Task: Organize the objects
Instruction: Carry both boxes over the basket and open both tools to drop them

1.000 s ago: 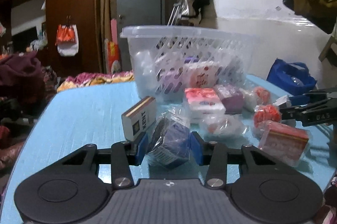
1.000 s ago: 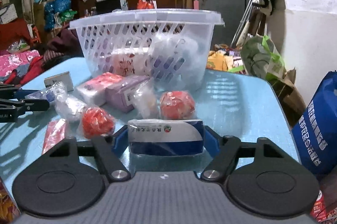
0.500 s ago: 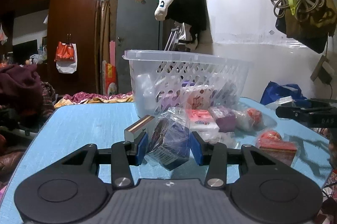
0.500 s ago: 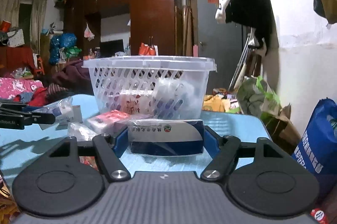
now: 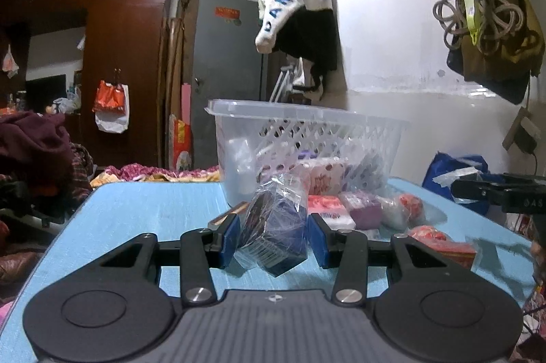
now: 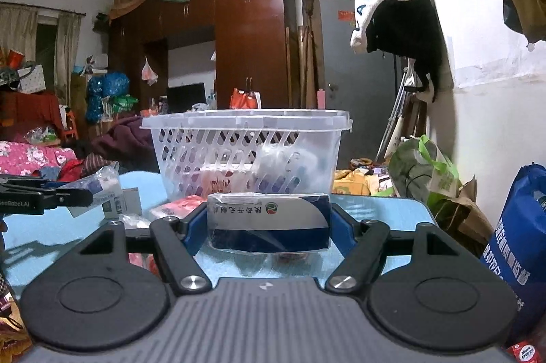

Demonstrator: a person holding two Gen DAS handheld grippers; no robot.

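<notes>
left tool [image 5: 273,238]: clamped on a dark blue box in crinkly clear wrap [image 5: 274,235], tilted, held up off the blue worktop [image 5: 143,212]
right tool [image 6: 264,223]: clamped on a flat white-and-blue pack [image 6: 269,221], held level
basket [image 5: 307,137]: white lattice one, straight ahead of both tools, already got packets inside
loose stuff: pink pack [image 5: 329,212], purple block [image 5: 365,209] and red bagged things [image 5: 411,204] just past the left tool, in front of the basket

Basket [image 6: 245,137] translucent white, slotted lattice walls. Table [image 5: 143,212] light blue. Held box [image 6: 269,223] white over navy; wrapped box [image 5: 273,236] dark blue in clear film.
</notes>
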